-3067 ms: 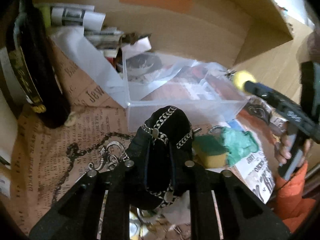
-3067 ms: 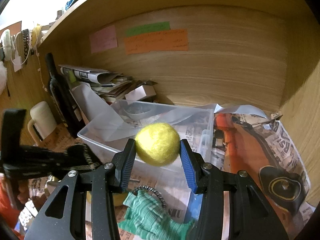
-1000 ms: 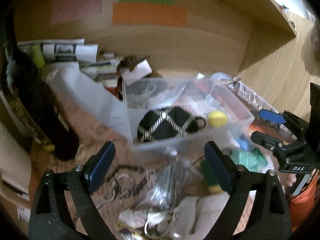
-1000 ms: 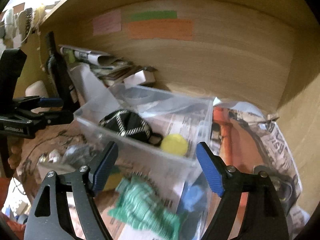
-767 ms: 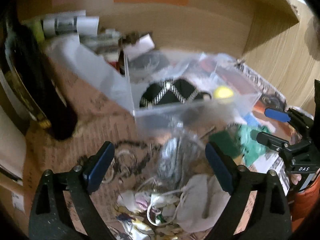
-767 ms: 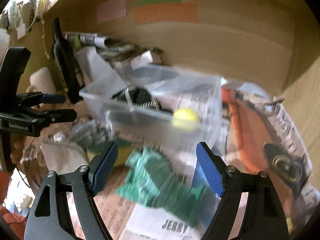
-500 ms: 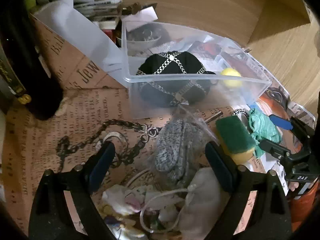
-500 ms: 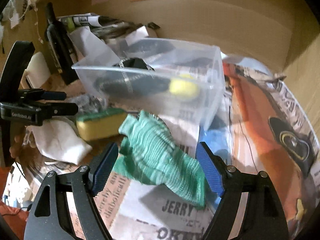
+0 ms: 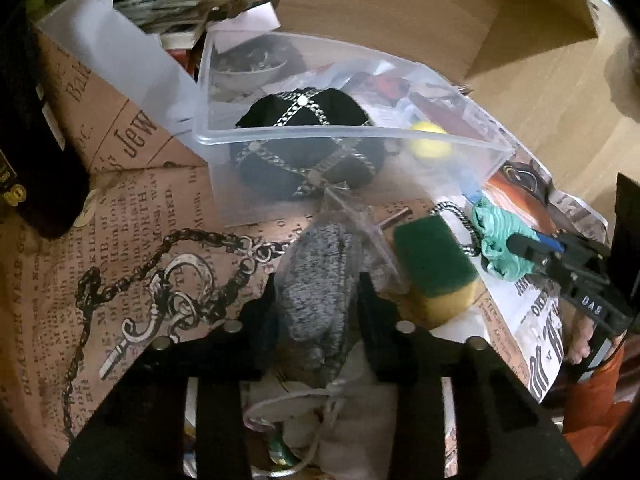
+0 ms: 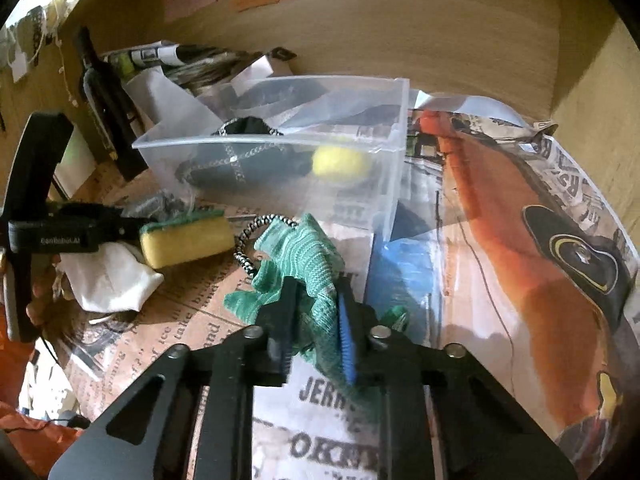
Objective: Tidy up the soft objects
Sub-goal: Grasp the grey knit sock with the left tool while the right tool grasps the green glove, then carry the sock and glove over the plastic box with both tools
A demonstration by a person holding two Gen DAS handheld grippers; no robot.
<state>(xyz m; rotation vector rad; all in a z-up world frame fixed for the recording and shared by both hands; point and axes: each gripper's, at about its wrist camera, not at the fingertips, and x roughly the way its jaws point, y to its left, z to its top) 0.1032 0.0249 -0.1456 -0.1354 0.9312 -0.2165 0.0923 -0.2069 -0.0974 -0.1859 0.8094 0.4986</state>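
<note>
My left gripper (image 9: 318,300) is shut on a grey knitted item in a clear plastic bag (image 9: 320,268) on the newspaper-covered shelf. My right gripper (image 10: 314,320) is shut on a green knitted cloth (image 10: 304,256), which also shows in the left wrist view (image 9: 498,236). A clear plastic bin (image 9: 320,136) just beyond holds a black cap with silver chains (image 9: 304,120) and a yellow felt ball (image 9: 430,146); the bin (image 10: 384,152) and ball (image 10: 340,164) show in the right wrist view too.
A green and yellow sponge (image 9: 436,264) lies between the grippers, next to a black-and-white cord (image 10: 248,240). A white drawstring pouch (image 10: 108,276) and a metal chain (image 9: 132,256) lie in front. A dark bottle (image 10: 104,96) stands left. Papers (image 10: 192,60) pile against the wooden back wall.
Both grippers dropped the cap and ball in the bin, opened, moved down and forward. The left has closed on the bagged grey item, the right on the green cloth.
</note>
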